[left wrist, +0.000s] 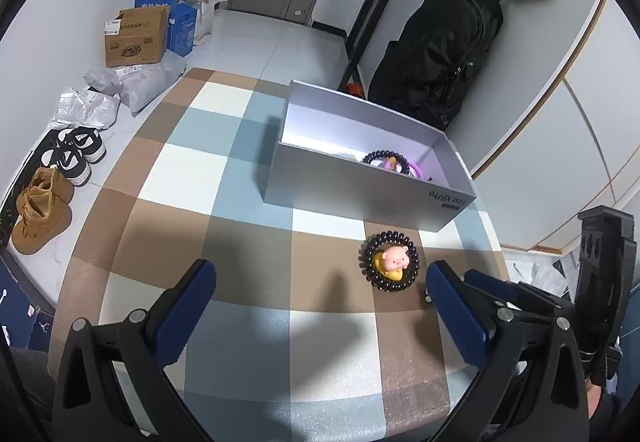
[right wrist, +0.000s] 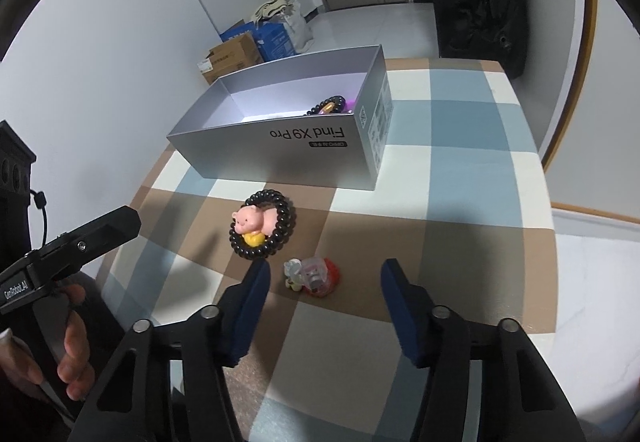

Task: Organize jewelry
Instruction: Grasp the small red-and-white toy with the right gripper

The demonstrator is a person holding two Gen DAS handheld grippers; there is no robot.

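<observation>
both grippers angled downward, left gripper [left wrist: 320,282] jaws wide, right gripper [right wrist: 324,278] jaws seemingly half-parted, empty

We found the pig bracelet [right wrist: 262,224] on the checked cloth [right wrist: 452,197], just before the box [right wrist: 280,145]; another bracelet [right wrist: 328,105] lay inside it.

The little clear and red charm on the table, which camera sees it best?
The right wrist view: the clear and red charm lies in plain sight between the right tool's fingers. The left wrist view barely shows it, hidden behind a finger.
</observation>
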